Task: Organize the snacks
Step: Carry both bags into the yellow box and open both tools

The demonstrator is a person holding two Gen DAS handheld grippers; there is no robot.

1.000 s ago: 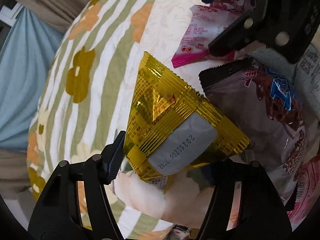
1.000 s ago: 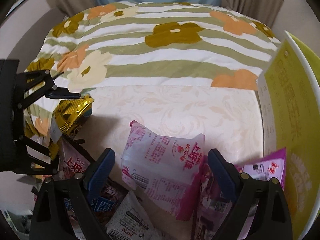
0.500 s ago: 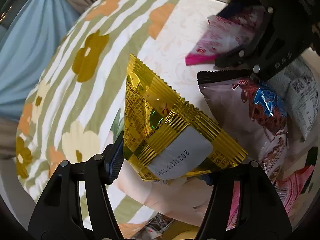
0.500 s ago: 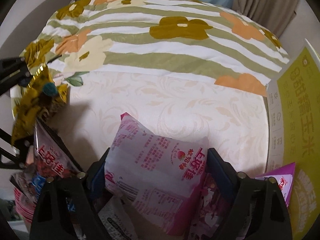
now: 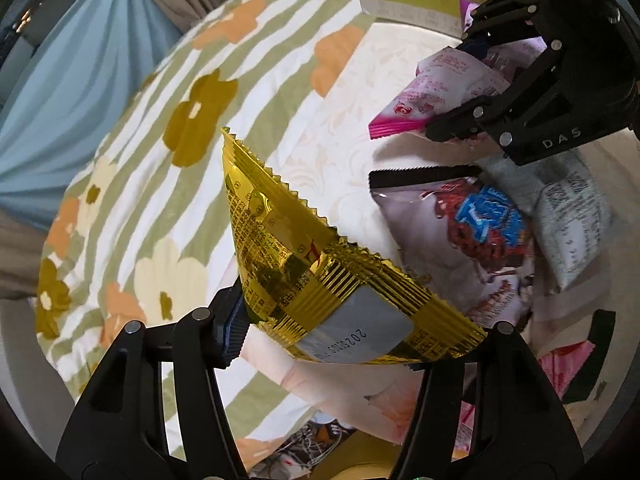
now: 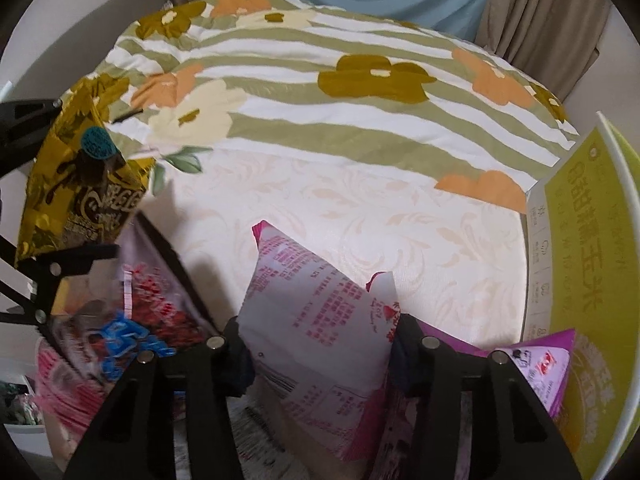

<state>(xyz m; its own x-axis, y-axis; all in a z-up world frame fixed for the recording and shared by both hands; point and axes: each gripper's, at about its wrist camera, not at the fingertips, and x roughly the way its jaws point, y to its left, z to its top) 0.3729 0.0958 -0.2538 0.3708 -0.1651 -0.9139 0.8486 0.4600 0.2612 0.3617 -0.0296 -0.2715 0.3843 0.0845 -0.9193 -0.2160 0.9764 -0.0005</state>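
My left gripper (image 5: 360, 332) is shut on a gold foil snack packet (image 5: 316, 268) and holds it above the bed; the packet also shows at the left of the right wrist view (image 6: 76, 184). My right gripper (image 6: 320, 352) is shut on a white and pink snack packet (image 6: 316, 320), lifted off the pile; it shows at the upper right of the left wrist view (image 5: 444, 92). A brown chocolate snack bag with blue lettering (image 5: 468, 236) lies below, with a white packet (image 5: 572, 216) beside it.
A green-striped floral quilt (image 6: 320, 92) covers the far half of the bed, with a cream patterned sheet (image 6: 360, 216) nearer. A yellow-green box (image 6: 588, 240) stands at the right. A purple packet (image 6: 536, 368) and more pink packets (image 6: 68, 396) lie in the pile.
My right gripper closed on the white and pink packet and lifted it. My left gripper raised and turned the gold packet, drawing back from the pile.
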